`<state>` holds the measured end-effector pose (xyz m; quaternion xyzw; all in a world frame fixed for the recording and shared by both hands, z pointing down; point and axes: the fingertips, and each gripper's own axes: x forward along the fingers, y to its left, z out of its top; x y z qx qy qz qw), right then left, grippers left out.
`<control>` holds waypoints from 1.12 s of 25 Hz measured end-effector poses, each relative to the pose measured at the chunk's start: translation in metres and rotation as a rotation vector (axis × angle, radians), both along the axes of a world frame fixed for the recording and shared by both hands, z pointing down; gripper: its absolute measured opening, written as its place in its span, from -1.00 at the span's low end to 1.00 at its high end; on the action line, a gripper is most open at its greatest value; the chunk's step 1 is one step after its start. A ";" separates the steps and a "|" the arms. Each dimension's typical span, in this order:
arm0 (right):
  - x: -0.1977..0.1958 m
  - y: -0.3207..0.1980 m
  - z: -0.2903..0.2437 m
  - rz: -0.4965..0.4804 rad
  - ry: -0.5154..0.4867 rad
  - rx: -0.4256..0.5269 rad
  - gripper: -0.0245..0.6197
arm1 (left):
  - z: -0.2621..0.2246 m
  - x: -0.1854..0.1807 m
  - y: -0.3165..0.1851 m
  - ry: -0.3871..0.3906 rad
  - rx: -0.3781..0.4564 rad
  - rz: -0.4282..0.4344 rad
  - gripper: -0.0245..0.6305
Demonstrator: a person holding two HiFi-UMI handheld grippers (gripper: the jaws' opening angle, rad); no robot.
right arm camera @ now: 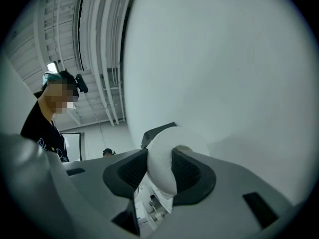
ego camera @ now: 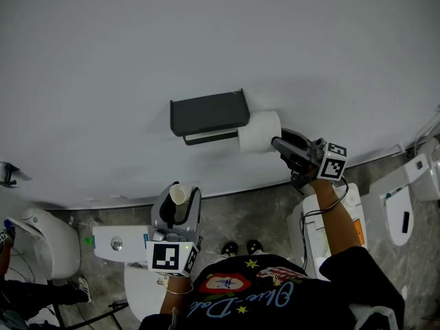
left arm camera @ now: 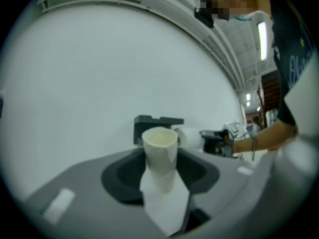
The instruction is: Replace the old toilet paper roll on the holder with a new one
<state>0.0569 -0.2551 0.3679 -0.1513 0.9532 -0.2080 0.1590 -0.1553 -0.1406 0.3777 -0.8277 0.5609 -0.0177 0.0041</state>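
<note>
A dark grey wall holder [ego camera: 208, 113] with a flat shelf hangs on the white wall. A full white toilet paper roll [ego camera: 260, 130] sits at the right end of its bar, with my right gripper [ego camera: 276, 144] shut on it from the right. I cannot tell whether the roll is threaded onto the bar. In the right gripper view the roll [right arm camera: 164, 158] fills the gap between the jaws, with the holder [right arm camera: 158, 132] just behind. My left gripper [ego camera: 177, 203] is lower left, shut on an empty cardboard tube [ego camera: 178, 195]. The tube [left arm camera: 160, 153] stands upright with a paper scrap [left arm camera: 167, 205] trailing from it.
A toilet cistern [ego camera: 115, 242] stands below my left gripper and another toilet [ego camera: 42, 245] at far left. More white toilets [ego camera: 407, 201] stand on the right, one [ego camera: 311, 234] under my right arm. The floor [ego camera: 251, 215] is grey marbled stone.
</note>
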 end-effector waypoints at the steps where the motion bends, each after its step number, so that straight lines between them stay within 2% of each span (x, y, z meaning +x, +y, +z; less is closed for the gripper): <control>1: -0.014 0.002 0.001 -0.012 0.009 0.003 -0.44 | 0.001 -0.009 0.001 0.003 0.001 -0.001 -0.36; 4: -0.042 0.008 0.001 -0.053 0.037 0.017 -0.44 | 0.003 -0.018 0.004 0.008 0.003 -0.004 -0.36; 11: -0.066 0.018 -0.006 -0.127 0.068 0.036 -0.44 | -0.001 0.018 0.001 0.010 -0.001 -0.001 -0.36; 14: -0.082 0.021 -0.003 -0.144 0.071 0.018 -0.44 | -0.001 0.015 0.002 0.013 0.001 -0.005 -0.36; 18: -0.088 0.021 0.001 -0.128 0.078 0.004 -0.44 | 0.001 0.013 0.004 0.014 -0.001 -0.004 -0.36; 22: -0.089 0.019 0.003 -0.091 0.093 0.041 -0.43 | 0.003 0.011 0.002 0.013 -0.010 0.002 -0.36; 25: -0.087 0.018 0.002 -0.078 0.075 0.035 -0.43 | 0.003 0.011 -0.001 0.013 -0.010 0.009 -0.36; 28: -0.086 0.019 -0.002 -0.071 0.084 0.049 -0.32 | 0.001 0.012 -0.003 0.012 -0.008 0.013 -0.36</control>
